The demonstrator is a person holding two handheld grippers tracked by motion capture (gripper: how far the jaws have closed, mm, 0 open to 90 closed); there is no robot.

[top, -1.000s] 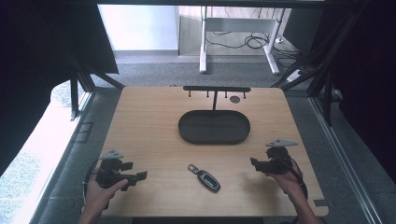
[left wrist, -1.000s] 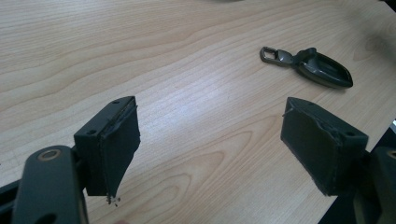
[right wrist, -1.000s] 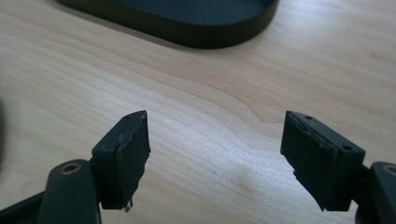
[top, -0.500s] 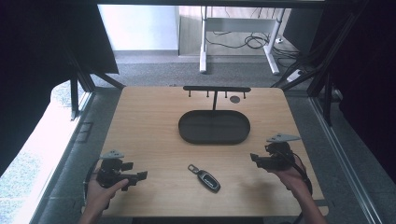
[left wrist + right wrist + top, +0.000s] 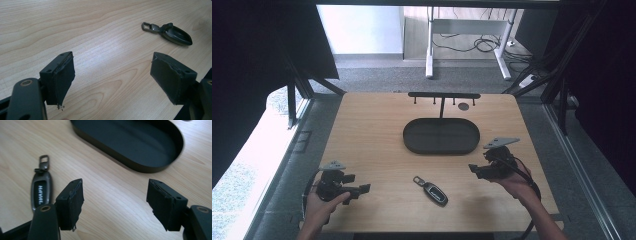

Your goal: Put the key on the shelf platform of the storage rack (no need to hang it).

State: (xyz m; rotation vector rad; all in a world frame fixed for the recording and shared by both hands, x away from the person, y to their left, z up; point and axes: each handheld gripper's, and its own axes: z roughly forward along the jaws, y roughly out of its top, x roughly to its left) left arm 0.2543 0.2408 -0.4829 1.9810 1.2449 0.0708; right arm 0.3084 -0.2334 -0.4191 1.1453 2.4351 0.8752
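A light wooden table [image 5: 372,150] carries everything. Toward its far middle lies a dark oval tray [image 5: 441,136] with a low rim, and behind it stands a black T-shaped rack [image 5: 443,96] with small pegs under its bar. A small dark round disc [image 5: 463,106] rests on the wood just beside the rack's post.

The left gripper [image 5: 112,75] is held low over the near left of the table, jaws wide apart with bare wood between them. The right gripper [image 5: 115,197] is held at the near right, beside the tray, jaws likewise spread and empty.

Between the two, near the front edge, lies a dark car key fob [image 5: 41,191] with a metal clip; its face reads "HAVAL".
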